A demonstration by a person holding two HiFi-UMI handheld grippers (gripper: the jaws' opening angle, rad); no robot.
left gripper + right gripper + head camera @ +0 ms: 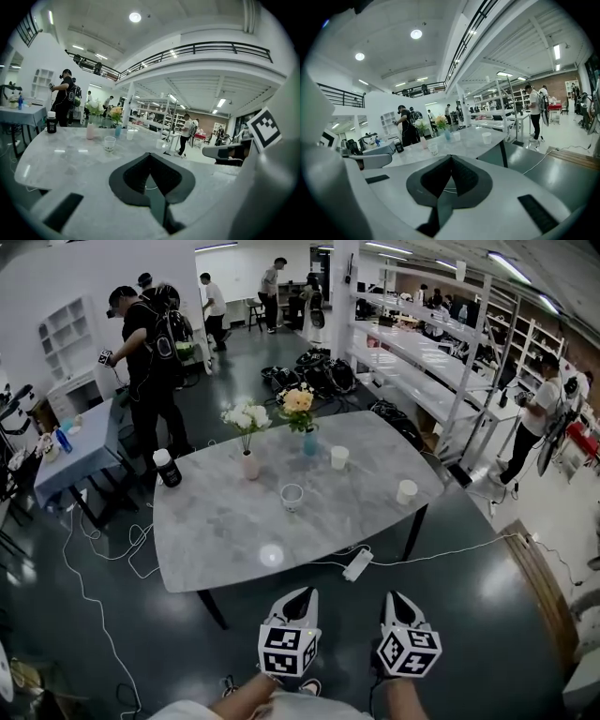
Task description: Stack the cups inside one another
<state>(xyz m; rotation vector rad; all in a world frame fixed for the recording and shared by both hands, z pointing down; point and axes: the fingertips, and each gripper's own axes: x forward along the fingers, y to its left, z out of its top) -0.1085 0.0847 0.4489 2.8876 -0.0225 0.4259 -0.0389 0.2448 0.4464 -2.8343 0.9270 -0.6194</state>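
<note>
On a smooth, grey-veined, round-cornered table over a glossy dark floor: three cups, two slim vases; short of it, left gripper and right gripper, jaws together, empty.

Looks to me like a big open lab hall; long white workbenches with racks; railed mezzanine overhead; other people in backpack gear; cables trailing over the floor.

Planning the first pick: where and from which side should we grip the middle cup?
Pinch the cup by its rim wall, one jaw inside, one outside, coming from the near side: it stands upright, mouth open, nothing in front, vases behind.
</note>
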